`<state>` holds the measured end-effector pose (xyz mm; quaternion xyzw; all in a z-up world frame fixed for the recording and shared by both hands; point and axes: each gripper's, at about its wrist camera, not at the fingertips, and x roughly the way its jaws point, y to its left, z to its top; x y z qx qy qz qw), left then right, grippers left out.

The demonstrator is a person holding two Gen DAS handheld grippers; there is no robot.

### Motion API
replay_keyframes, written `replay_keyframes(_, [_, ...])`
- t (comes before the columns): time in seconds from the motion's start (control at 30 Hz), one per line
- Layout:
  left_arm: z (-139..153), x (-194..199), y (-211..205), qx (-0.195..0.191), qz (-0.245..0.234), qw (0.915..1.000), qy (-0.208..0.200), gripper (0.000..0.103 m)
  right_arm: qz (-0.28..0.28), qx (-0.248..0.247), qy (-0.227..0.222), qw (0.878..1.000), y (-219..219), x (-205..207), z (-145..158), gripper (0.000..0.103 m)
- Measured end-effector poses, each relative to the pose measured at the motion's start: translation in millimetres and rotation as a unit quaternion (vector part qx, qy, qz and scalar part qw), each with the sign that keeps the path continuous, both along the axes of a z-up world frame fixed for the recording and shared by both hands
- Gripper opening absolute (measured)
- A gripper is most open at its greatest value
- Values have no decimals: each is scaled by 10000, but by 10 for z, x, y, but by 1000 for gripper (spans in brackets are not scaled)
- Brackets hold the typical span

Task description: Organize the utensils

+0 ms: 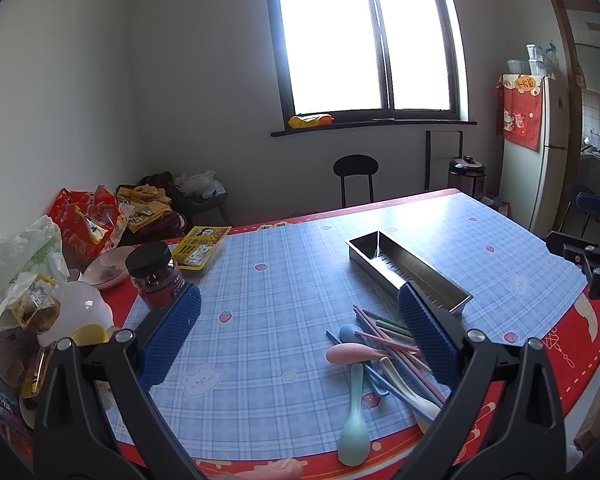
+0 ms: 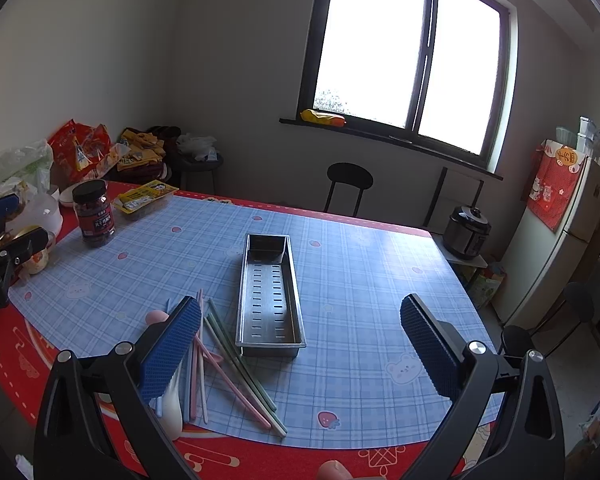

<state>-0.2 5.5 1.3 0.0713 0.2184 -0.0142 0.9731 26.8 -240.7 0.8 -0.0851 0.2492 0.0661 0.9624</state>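
A steel slotted utensil tray (image 2: 270, 296) lies empty in the middle of the table; it also shows in the left wrist view (image 1: 408, 270). A loose pile of pastel chopsticks (image 2: 236, 372) and spoons lies beside its near left end. In the left wrist view I see a pink spoon (image 1: 352, 353), a mint spoon (image 1: 354, 420) and the chopsticks (image 1: 384, 332). My left gripper (image 1: 296, 332) is open and empty above the table, left of the pile. My right gripper (image 2: 300, 344) is open and empty, above the tray's near end.
A dark-lidded jar (image 1: 156, 276), a yellow food pack (image 1: 200, 246), bowls and snack bags (image 1: 84, 220) crowd the table's left side. A black stool (image 2: 350, 184), a rice cooker (image 2: 468, 232) and a fridge (image 2: 560, 240) stand beyond the table.
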Motion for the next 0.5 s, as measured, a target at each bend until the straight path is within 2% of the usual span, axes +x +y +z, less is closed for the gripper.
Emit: replay_keyframes(0.5, [8,-4,-8,16,2,10000,-8,97,0,-14,-15,10000,2,-20,-5,98])
